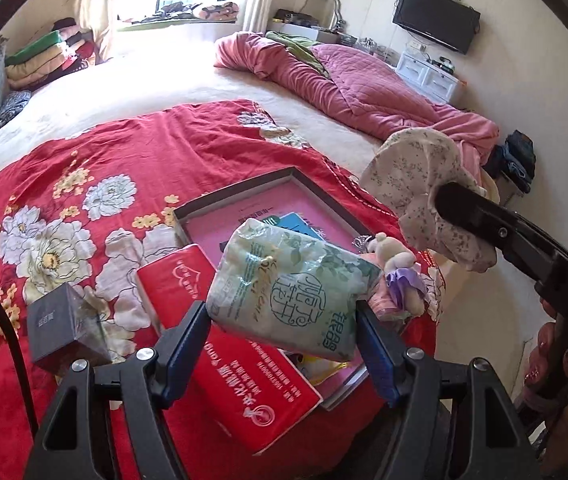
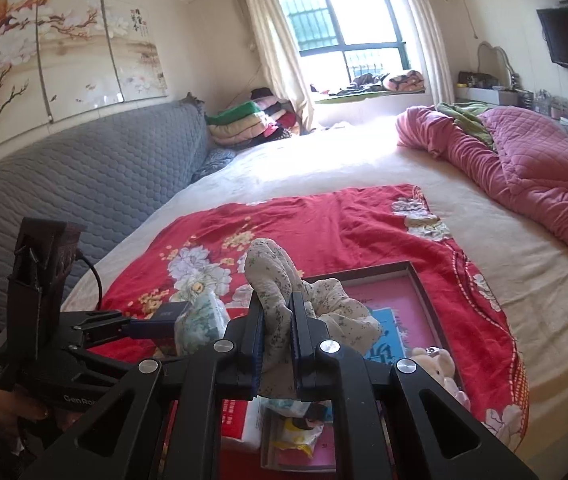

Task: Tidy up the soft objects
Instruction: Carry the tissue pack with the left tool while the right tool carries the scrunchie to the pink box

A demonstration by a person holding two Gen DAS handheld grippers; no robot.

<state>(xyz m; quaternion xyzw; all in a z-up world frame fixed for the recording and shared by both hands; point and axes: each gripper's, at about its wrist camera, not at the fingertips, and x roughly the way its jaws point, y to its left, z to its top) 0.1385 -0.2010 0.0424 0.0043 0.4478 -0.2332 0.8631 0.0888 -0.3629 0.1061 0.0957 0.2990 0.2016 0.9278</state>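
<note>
Currently, my left gripper point(image 1: 284, 312) pinches a pale green tissue pack point(image 1: 289, 292) between its two blue-padded fingers point(image 1: 182, 354), lifted above the red flowered blanket point(image 1: 84, 184) spread on the bed point(image 1: 164, 80). Directly under the pack lies a red tissue pack point(image 1: 240, 384), resting partly over the near rim of a shallow tray point(image 1: 244, 192) with a pink lining. At 3 o'clock of the green pack a small plush toy point(image 1: 397, 268) lies at the tray's right edge; at 9 o'clock a dark box point(image 1: 66, 330) sits on the blanket. At 2 o'clock in the left wrist view, my right gripper point(image 2: 278, 340) comes in from the right, its fingers point(image 2: 254, 340) pressed tight on a bunched flowered cloth point(image 2: 284, 300) that hangs in the air over the blanket and tray. In the right wrist view the cloth rises at 12 o'clock above the closed fingers and spills toward 3 o'clock; my left gripper with its green pack sits at 9 o'clock. A rumpled pink quilt point(image 2: 523, 168) lies at 2 o'clock, and folded blankets point(image 2: 244, 120) are stacked at 11 o'clock beside the gray padded headboard point(image 2: 84, 184).
</note>
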